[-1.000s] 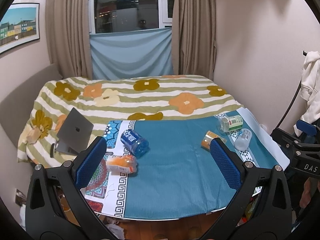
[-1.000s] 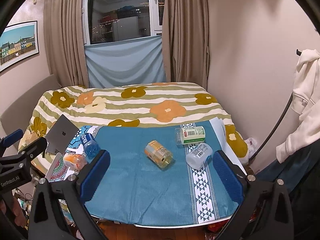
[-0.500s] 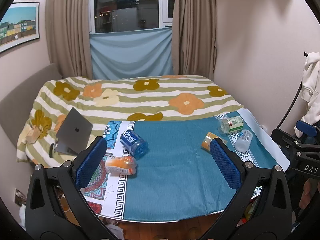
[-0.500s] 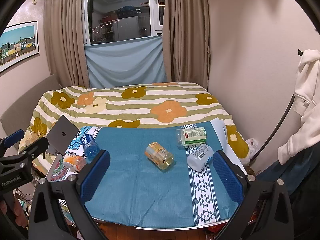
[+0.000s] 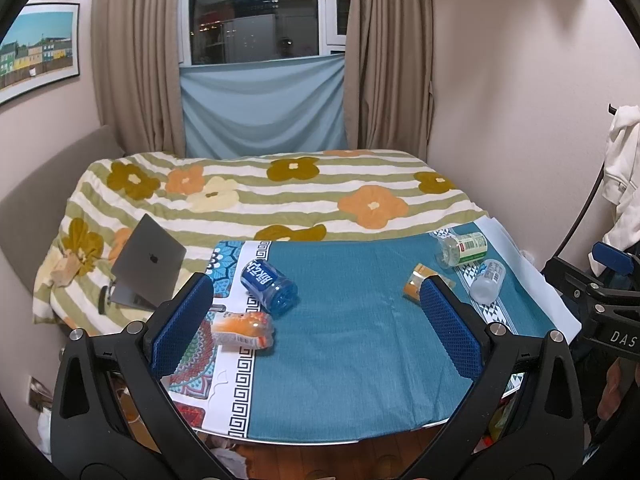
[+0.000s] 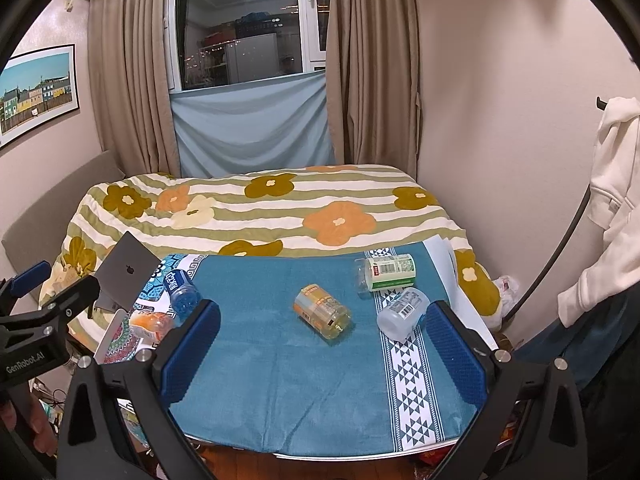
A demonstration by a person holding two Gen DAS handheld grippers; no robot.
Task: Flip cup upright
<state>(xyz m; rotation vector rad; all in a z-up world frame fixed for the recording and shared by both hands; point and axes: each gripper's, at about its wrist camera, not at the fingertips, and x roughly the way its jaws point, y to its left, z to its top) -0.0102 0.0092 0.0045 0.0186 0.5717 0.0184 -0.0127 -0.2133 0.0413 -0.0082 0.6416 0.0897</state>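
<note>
Bedroom setting: teal cloth (image 6: 280,380) over the counter, flowered bed (image 6: 280,208) behind it, curtained window at the far wall.

Your left gripper (image 5: 316,320) is spread wide, nothing between its pads, held back off the counter's near edge. Your right gripper (image 6: 320,348) is likewise spread and empty, also short of the counter.

Five clear cups lie on their sides; none stands upright.
- Blue-labelled cup (image 5: 269,286): just ahead of the left gripper, nearer its left finger, mouth turned toward you.
- Orange cup (image 5: 243,330): just beside the left finger's tip, on the patterned border of the cloth.
- Yellow-orange labelled cup (image 6: 322,311): ahead of the right gripper, roughly centred between its fingers, lying at a diagonal.
- Frosted cup with a barcode sticker (image 6: 402,314): just beside the right finger's tip, on the white triangle stripe.
- Green-labelled cup (image 6: 386,273): farther ahead of the right gripper, past the frosted one, near the bed edge.

Laptop (image 5: 146,264) rests on the bed, off to the left of the left gripper, apart from the cups.

Progress, as judged: nothing done. No cup is touched or righted; approach, grasp, rotation and set-down all remain. Which cup is meant cannot be told from the task line. The yellow-orange one sits best aligned for your right gripper, the blue one for your left.
</note>
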